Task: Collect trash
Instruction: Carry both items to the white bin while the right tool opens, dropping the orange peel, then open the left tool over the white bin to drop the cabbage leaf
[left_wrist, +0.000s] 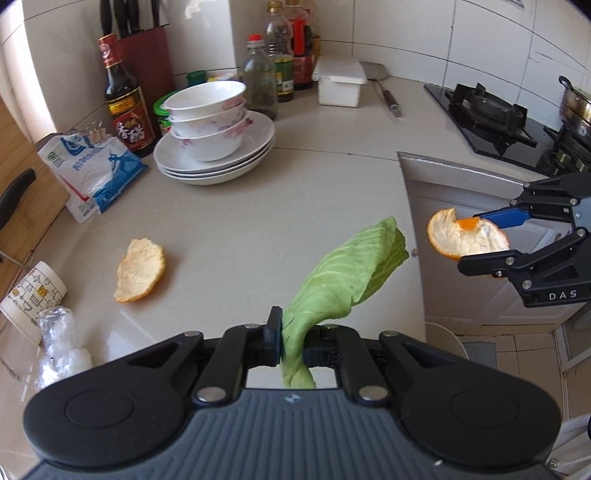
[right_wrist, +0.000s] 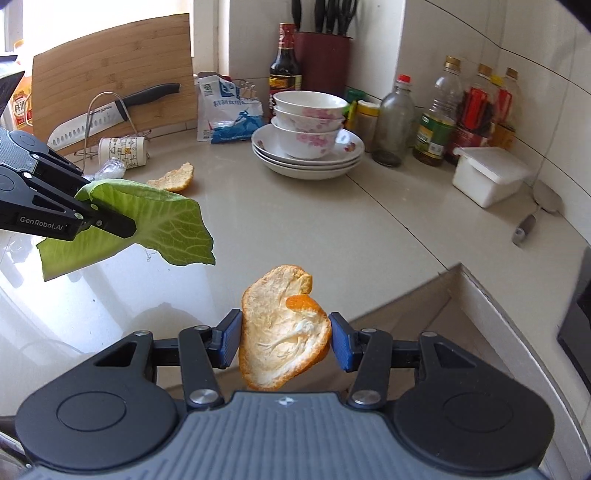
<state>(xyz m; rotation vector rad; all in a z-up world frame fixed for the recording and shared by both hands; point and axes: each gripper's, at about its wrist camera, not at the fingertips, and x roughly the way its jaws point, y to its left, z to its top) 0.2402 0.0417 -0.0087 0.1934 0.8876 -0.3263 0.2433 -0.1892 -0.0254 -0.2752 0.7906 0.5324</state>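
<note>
My left gripper (left_wrist: 293, 338) is shut on a green cabbage leaf (left_wrist: 347, 273), which sticks up and forward over the countertop; the right wrist view shows the same leaf (right_wrist: 162, 225) hanging from the left gripper (right_wrist: 110, 221). A large piece of orange peel (right_wrist: 284, 332) is pinched between the blue pads of my right gripper (right_wrist: 284, 341), held in the air near the counter's edge. From the left wrist view, that peel (left_wrist: 463, 236) and right gripper (left_wrist: 484, 240) hang past the counter's corner. Another orange peel (left_wrist: 140, 269) lies on the counter (left_wrist: 258, 221), also seen as a peel (right_wrist: 173, 179) beyond the leaf.
Stacked bowls on plates (left_wrist: 214, 144) stand mid-counter. A blue-white bag (left_wrist: 92, 170), sauce bottles (left_wrist: 125, 107), a white box (left_wrist: 340, 83), a paper cup (left_wrist: 33, 295) and crumpled plastic (left_wrist: 62, 343) surround them. A knife (right_wrist: 92, 118) leans on a cutting board (right_wrist: 110, 66). Gas stove (left_wrist: 491, 118) at right.
</note>
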